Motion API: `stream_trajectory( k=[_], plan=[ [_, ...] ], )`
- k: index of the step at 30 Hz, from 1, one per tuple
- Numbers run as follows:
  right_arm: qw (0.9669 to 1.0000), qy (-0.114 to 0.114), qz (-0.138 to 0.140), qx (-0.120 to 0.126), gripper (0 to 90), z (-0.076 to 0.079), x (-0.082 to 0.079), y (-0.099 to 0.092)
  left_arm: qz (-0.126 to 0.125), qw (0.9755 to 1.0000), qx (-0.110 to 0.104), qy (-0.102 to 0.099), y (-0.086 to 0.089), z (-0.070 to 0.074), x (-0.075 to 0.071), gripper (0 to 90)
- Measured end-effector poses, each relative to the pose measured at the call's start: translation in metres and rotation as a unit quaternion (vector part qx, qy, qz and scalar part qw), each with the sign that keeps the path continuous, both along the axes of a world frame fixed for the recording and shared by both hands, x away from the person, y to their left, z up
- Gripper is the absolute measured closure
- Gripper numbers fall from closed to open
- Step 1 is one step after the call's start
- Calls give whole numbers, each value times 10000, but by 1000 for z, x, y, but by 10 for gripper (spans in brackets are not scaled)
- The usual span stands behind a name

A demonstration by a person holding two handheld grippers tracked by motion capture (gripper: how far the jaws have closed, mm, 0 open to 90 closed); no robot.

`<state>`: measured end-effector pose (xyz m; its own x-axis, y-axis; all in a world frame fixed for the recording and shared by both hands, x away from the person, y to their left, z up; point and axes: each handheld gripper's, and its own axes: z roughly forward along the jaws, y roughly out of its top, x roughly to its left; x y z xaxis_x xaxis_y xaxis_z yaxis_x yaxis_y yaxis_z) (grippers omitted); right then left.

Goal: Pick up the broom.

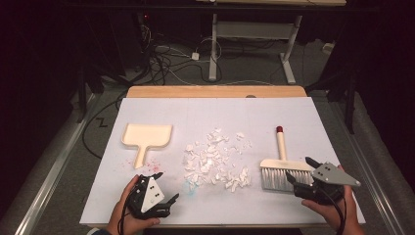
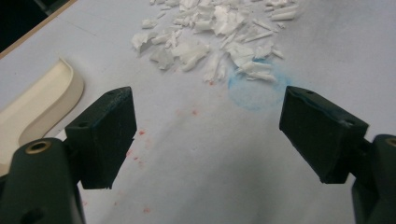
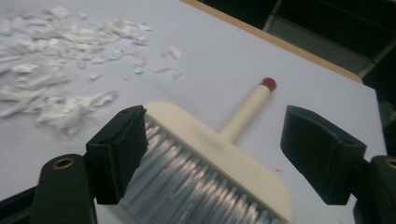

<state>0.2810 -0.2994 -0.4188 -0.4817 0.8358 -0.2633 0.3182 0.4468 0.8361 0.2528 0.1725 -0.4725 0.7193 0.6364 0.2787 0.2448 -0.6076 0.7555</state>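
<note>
Both grippers gape (nothing held): right gripper (image 1: 299,172) at the brush (image 1: 280,169), left gripper (image 1: 165,203) at six o'clock from the dustpan (image 1: 146,137).

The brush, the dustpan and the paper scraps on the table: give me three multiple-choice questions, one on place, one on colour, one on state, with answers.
1. Where does the dustpan lie relative to the paper scraps?
A. To their left
B. To their right
C. On top of them

2. What colour is the tip of the brush handle?
A. Blue
B. Red
C. Green

3. How are the right tongs?
A. Shut on the handle
B. Shut on scraps
C. Open

Answers: 1 A, the high view shows it left of the pile; 2 B, the handle's end is red; 3 C, the jaws stand apart around the brush head, gripping nothing.
</note>
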Motion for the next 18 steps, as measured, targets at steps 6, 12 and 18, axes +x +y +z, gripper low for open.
stream_trajectory(
  k=[6,12,18],
  plan=[
    [9996,161,-217,90,230,9,19,0,0,10000,1,34,0,-1,1,180],
    [9970,576,-465,203,234,13,56,5,-23,10000,8,72,-1,-2,0,183],
    [9877,1285,-889,67,288,-5,108,11,-33,9999,65,109,-1,-3,1,184]
  ],
)
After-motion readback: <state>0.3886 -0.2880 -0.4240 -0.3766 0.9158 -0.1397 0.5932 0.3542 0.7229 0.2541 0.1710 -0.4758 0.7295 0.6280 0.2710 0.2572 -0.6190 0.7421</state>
